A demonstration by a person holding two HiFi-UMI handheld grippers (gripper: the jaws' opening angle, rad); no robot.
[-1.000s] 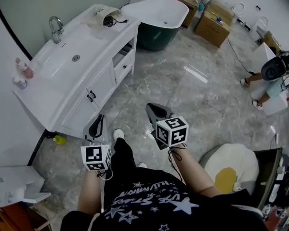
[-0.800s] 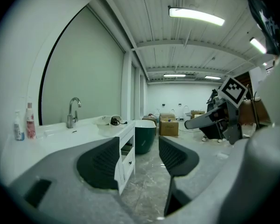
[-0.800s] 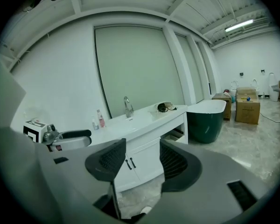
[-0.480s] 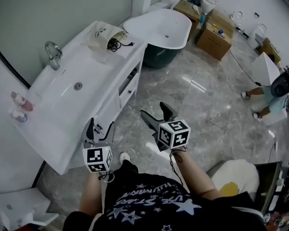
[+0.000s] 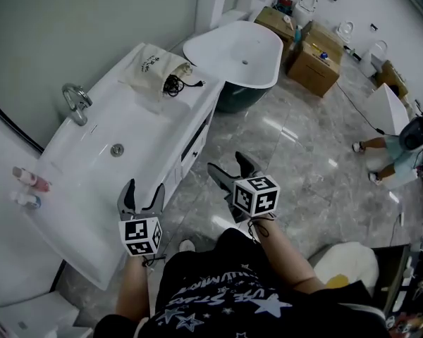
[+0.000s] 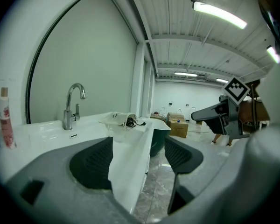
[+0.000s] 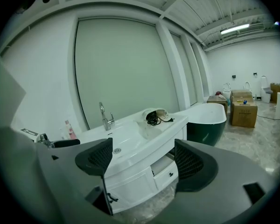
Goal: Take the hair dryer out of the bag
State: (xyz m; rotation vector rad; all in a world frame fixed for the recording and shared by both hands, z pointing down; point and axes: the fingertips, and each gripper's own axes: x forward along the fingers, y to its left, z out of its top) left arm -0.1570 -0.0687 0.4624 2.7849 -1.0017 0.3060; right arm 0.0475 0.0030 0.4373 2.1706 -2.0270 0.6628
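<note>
On far end of white vanity counter (image 5: 151,115): cream cloth bag (image 5: 154,63), black cord (image 5: 176,83) at mouth, hair dryer prob. inside. Well ahead of both. Left gripper (image 5: 144,189) nearer, jaws apart, empty; right gripper (image 5: 227,164) jaws opening, empty.

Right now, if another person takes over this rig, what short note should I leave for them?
Left gripper: jaws open, empty, near the vanity's front.
Right gripper: jaws opening, nothing between them, above the floor.
Bag: lies at the vanity's far end, by the tub, with a black cord spilling from its mouth. Neither gripper is near it.
Done: nothing; the dryer is not out.
Left: go to the bag, hold it, pull the dryer out.
</note>
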